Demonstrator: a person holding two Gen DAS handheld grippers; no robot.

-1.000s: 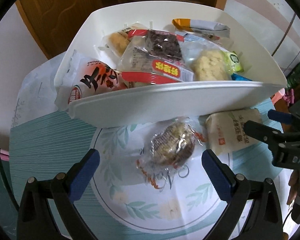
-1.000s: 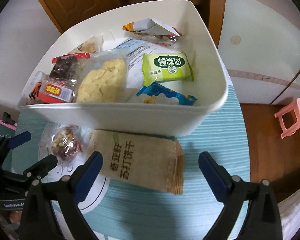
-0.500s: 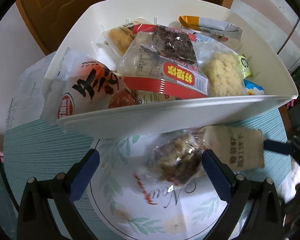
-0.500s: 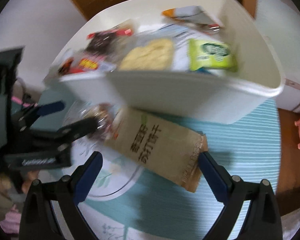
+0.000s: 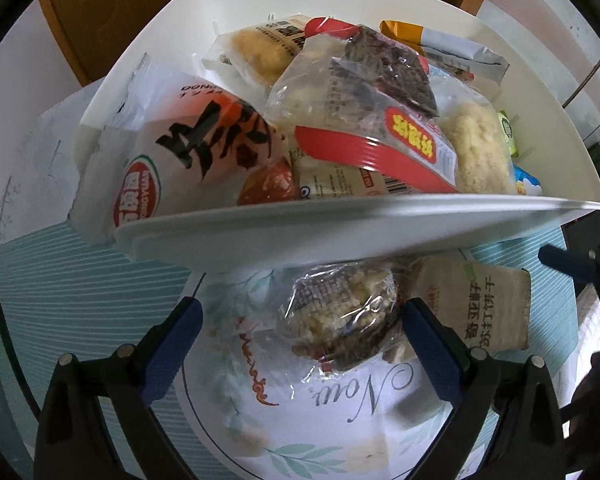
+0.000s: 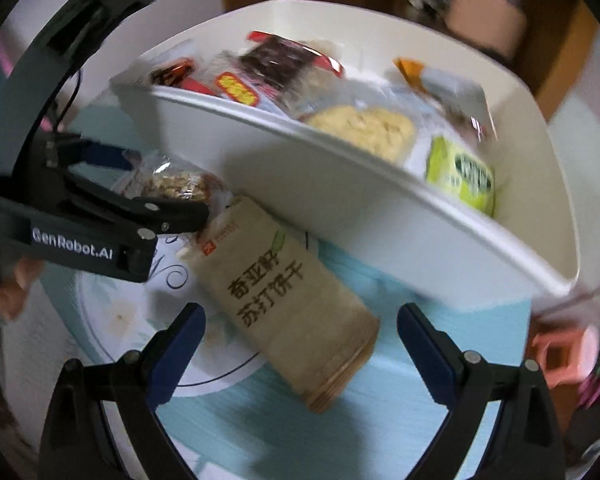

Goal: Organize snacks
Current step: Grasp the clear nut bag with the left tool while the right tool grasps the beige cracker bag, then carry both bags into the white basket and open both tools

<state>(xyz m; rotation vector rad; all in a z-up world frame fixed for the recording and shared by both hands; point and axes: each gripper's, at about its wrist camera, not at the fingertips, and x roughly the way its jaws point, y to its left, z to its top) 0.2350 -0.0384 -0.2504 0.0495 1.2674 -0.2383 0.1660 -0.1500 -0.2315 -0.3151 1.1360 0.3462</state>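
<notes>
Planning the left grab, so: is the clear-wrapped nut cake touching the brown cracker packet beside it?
Cannot tell. In the left wrist view the nut cake and the cracker packet sit side by side, but crinkled wrapper hides the seam; the right wrist view is blurred.

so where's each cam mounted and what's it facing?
Left wrist: on left gripper, open, facing the clear-wrapped nut cake below the white bin.
Right wrist: on right gripper, open, facing the brown cracker pack; the left gripper and fingers show.
Shared: bin, cake, cracker pack, tablecloth.
</notes>
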